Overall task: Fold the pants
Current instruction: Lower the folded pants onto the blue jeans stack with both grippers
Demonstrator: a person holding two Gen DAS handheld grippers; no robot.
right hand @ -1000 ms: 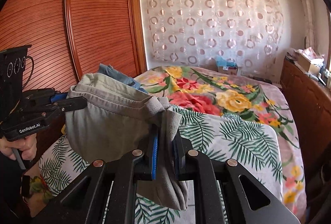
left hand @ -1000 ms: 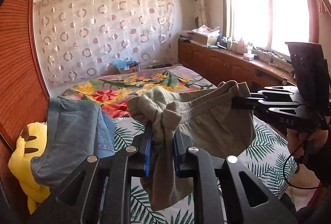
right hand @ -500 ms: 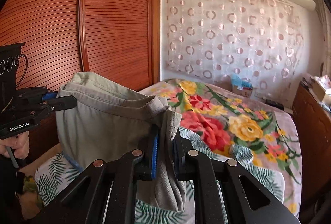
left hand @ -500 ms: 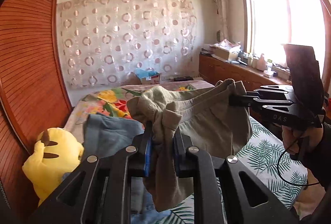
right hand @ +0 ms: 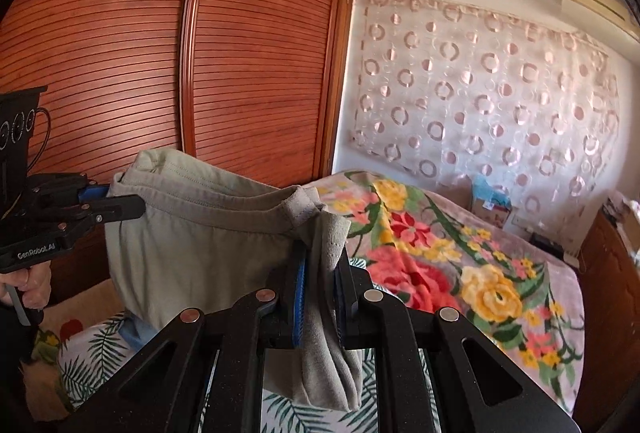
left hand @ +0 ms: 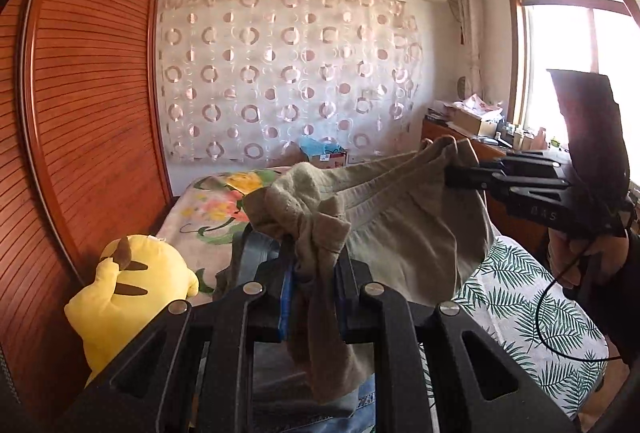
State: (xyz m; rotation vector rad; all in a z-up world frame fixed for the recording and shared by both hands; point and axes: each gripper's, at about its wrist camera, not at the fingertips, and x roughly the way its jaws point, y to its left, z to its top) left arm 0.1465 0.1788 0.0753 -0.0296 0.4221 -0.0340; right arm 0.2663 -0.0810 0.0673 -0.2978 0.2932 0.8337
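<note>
Grey-green pants hang in the air above the bed, stretched by the waistband between both grippers. My left gripper is shut on one bunched end of the waistband, cloth dangling below its jaws. My right gripper is shut on the other end of the pants. Seen from the left wrist, the right gripper grips from the right. The right wrist view has the left gripper at the left, a hand under it.
Below lies a bed with a palm-leaf sheet and a floral blanket. Folded jeans and a yellow plush toy sit at the left, beside a slatted wooden wardrobe. A wooden counter runs under the window.
Both grippers have carried the stretched pants sideways toward the wardrobe side and rolled a little. The jeans now sit below the left gripper, and the plush toy is nearer the middle.
</note>
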